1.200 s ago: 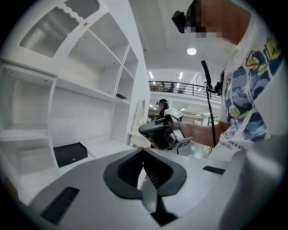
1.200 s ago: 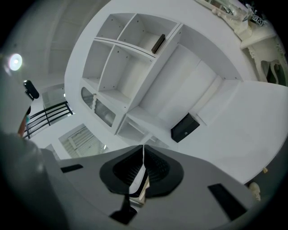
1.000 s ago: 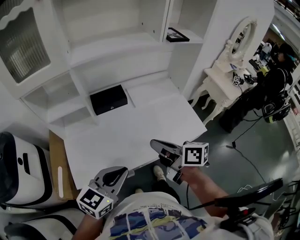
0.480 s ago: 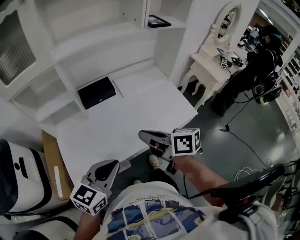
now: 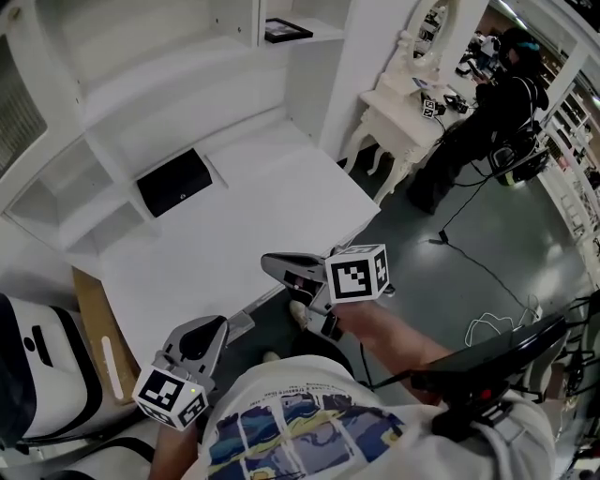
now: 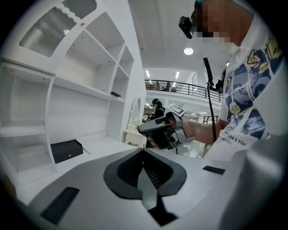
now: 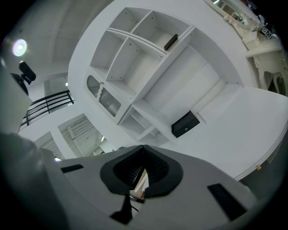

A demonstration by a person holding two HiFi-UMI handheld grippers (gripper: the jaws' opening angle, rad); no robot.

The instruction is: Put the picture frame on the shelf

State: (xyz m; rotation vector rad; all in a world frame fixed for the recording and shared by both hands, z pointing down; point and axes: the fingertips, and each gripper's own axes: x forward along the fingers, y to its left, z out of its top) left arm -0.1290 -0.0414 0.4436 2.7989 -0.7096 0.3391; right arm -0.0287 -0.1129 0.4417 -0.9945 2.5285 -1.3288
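At the near left, the left gripper (image 5: 210, 334) hung just off the near edge of the white desk (image 5: 244, 234), its jaws pressed together on nothing. Far beyond it, a black box (image 5: 173, 183) sat on the desk beneath the shelving. Further right, the right gripper (image 5: 277, 266) hovered at the desk's near edge, its jaws likewise closed and empty. The picture frame (image 5: 286, 30) lay on the upper shelf (image 5: 323, 28), far off and well apart from both tools.

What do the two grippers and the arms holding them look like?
Both the left gripper and right gripper are light grey shells with black ribbed pads. Each carries a white cube with black square markers. The person wears a white printed T-shirt.
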